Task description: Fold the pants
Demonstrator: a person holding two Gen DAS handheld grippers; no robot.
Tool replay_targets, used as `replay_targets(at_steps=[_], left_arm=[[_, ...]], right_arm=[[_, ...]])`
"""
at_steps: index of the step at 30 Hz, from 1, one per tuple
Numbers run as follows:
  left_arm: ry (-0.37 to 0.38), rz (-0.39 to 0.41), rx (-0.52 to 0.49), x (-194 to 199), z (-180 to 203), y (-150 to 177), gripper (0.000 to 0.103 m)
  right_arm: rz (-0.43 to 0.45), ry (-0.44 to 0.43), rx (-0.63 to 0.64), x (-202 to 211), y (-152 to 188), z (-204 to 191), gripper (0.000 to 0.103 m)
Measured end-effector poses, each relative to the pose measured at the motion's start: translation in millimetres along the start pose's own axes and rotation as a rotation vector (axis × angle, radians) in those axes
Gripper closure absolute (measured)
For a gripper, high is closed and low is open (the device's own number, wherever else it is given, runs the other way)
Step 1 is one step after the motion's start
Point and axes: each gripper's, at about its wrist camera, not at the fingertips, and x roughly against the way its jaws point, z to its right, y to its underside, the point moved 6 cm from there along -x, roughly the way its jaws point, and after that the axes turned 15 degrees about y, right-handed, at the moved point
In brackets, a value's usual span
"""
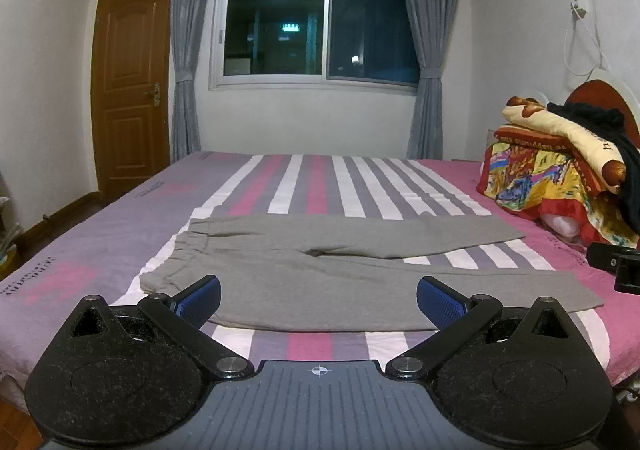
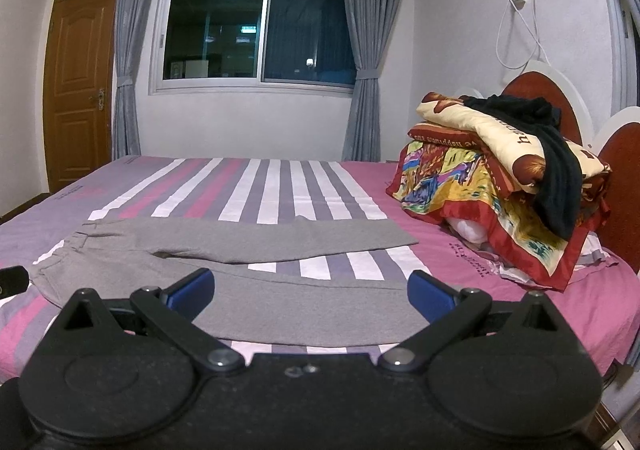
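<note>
Pants (image 1: 320, 274) flat — unfolded, untouched

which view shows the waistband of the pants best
The left wrist view. The waistband of the grey pants sits near the frame's middle there, gathers visible. In the right wrist view the waistband lies far left, flattened by the lens, with less detail.

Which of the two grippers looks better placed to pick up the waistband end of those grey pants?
The left gripper, probably. Its open jaws point toward the waistband end of the grey pants. The right gripper, also open, faces the nearer leg, closer to the cuffs.
</note>
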Motion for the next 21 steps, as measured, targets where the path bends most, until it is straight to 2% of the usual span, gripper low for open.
replay_targets(at_steps=[21], left_arm=[[0.001,0.0,-0.001,0.4,1.3,-0.5,0.0]], right_arm=[[-0.001,0.001,-0.001,-0.2,1.1,0.2,0.0]])
